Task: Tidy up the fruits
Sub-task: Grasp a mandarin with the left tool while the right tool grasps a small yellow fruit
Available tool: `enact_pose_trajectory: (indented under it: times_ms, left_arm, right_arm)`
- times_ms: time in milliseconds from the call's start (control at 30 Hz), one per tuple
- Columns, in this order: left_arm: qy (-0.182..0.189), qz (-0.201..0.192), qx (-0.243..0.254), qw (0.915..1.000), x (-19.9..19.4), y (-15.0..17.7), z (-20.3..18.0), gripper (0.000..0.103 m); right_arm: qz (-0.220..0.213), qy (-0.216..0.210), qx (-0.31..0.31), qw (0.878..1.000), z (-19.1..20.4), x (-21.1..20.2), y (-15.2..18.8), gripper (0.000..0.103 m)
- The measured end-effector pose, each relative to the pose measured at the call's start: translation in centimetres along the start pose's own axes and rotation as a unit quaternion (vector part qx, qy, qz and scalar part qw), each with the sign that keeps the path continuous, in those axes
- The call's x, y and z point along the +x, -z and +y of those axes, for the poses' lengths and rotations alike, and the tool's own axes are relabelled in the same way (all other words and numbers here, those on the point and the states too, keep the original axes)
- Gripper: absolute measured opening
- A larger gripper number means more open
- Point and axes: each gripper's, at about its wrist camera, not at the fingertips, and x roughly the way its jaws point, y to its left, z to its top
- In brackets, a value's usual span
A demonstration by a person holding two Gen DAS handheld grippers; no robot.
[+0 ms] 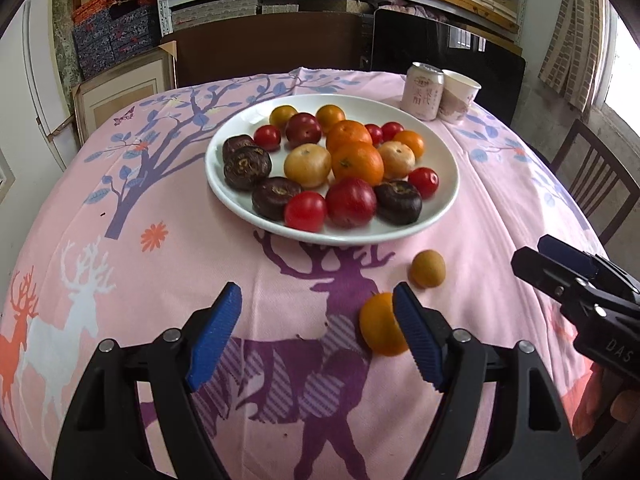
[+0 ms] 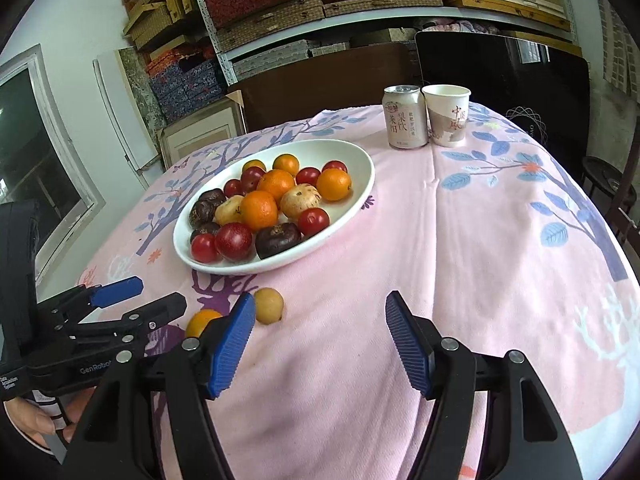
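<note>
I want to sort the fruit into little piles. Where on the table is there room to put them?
The cloth right of the plate, below the can and cup, is bare. So is the cloth left of the plate. The plate is packed, and in front of it lie an orange fruit and a yellowish fruit near both grippers.

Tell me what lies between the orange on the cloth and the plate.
Only the small yellow fruit, off to one side; otherwise bare tablecloth between orange and plate, clearest in the left wrist view.

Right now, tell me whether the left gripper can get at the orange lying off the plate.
Probably yes. The left gripper is open and empty, and the orange lies just outside its right finger, with only bare tablecloth around it.
</note>
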Motion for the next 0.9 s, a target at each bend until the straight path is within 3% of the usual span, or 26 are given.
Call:
enact_pose_trajectory:
  times_ms: [333,500,700,900]
  left_arm:
    - [0.038,0.023,0.043,0.9981,1.6,1.6,-3.4,0.076]
    - [0.094,0.033,0.061,0.9932,2.3,1.8,-4.7,0.034]
    - [0.083,0.015,0.063,0.9944,1.9,2.0,-4.6,0.034]
    - [0.051,-0.004,0.028,0.9983,0.5,1.0,-1.0,0.034]
  right_arm:
    - [0.004,-0.014,0.018,1.000,-1.1,0.4,0.9,0.068]
    - [0.008,-0.019,0.021,1.000,-1.3,0.6,1.1,0.068]
    - [0.014,-0.024,0.019,0.999,-1.0,1.0,1.3,0.068]
    - [0.042,-0.021,-0.028,0.998,1.5,2.1,1.2,0.068]
